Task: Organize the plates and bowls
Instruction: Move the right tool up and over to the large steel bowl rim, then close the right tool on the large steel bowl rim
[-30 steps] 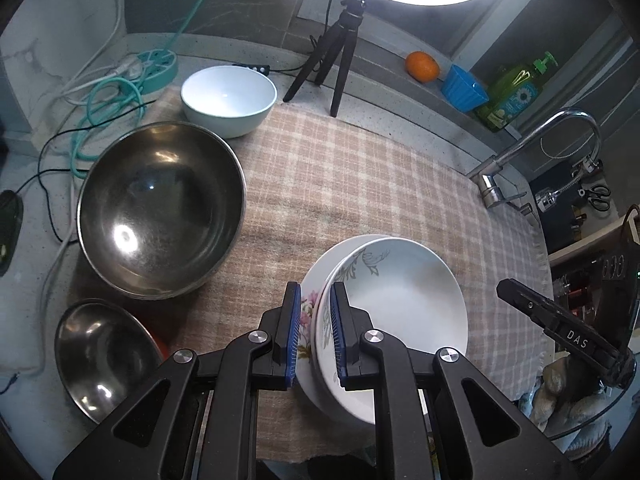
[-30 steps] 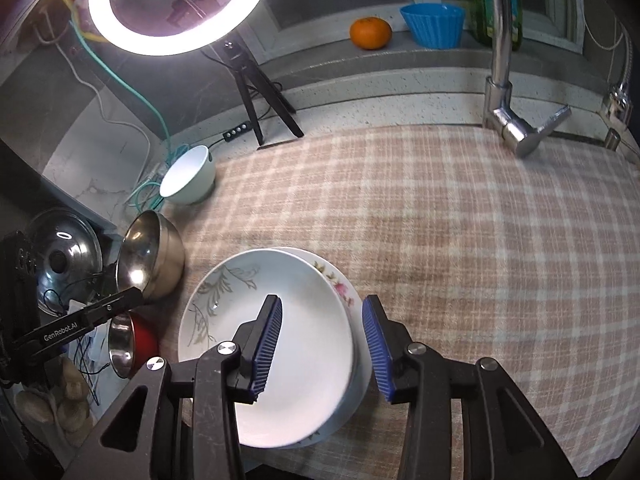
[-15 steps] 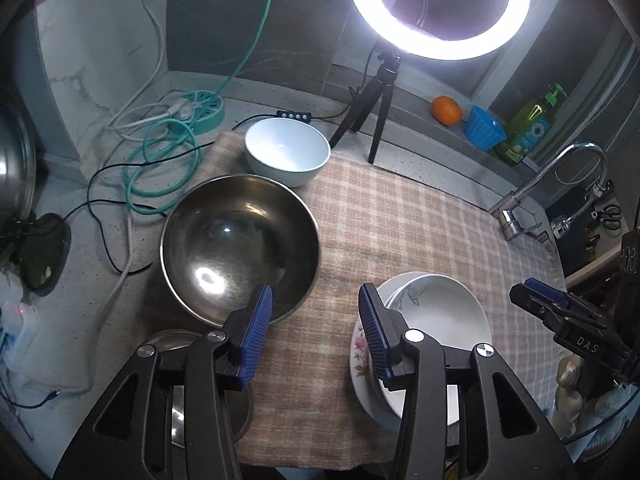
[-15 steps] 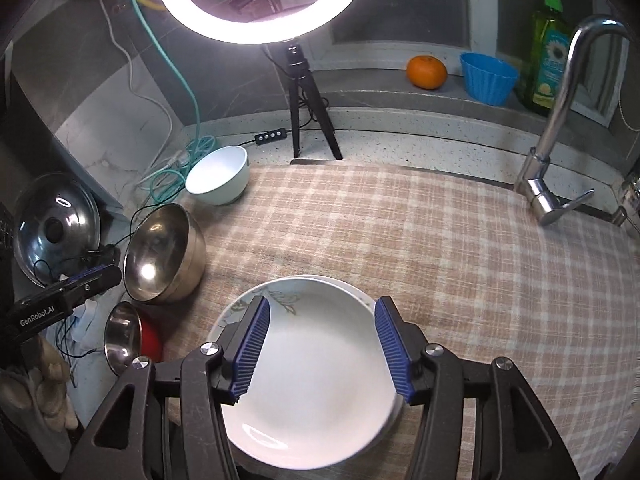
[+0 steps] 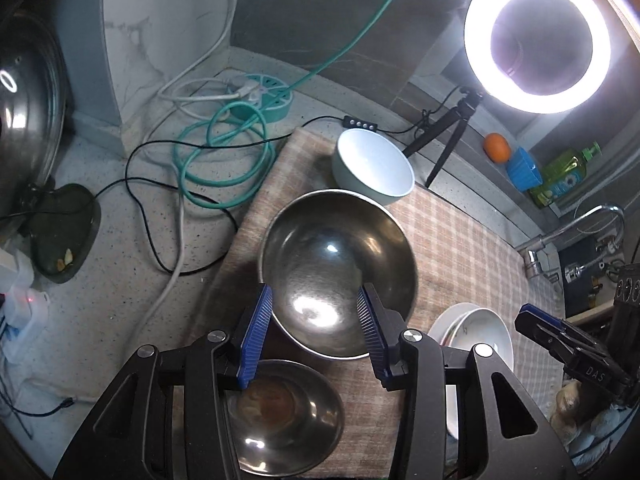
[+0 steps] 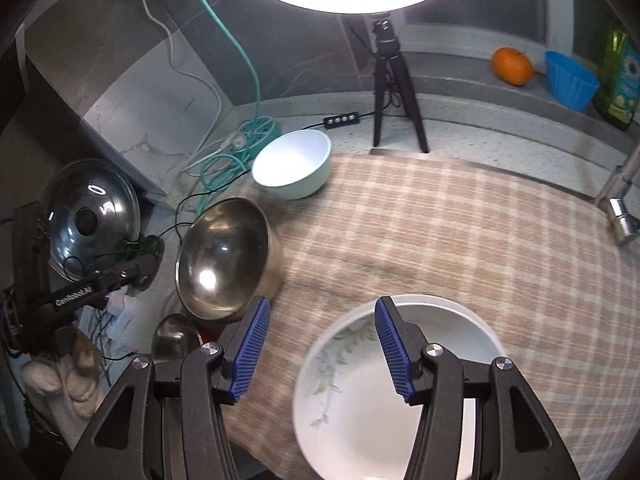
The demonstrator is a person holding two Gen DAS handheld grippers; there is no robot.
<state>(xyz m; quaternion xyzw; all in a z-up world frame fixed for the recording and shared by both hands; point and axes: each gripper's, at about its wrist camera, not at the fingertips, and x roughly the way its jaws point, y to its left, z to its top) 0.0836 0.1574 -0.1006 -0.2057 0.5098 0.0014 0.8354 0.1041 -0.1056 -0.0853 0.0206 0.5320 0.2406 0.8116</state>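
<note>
**Over the checked cloth, both claws empty**

Above the steel bowl [image 5: 338, 268] hangs the left claw [image 5: 314, 334], its jaws apart after just opening, nothing between them. The right claw [image 6: 320, 350] is likewise spread and empty over the cloth [image 6: 460, 240], beside the stacked plates [image 6: 360, 392]. A white bowl [image 6: 294, 164] sits at the cloth's far corner; a small steel bowl [image 5: 286, 416] lies nearest the left claw.

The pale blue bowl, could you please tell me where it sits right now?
The pale blue bowl sits at the cloth's far left corner in both views, just behind the large steel bowl and beside the ring light's tripod.
</note>
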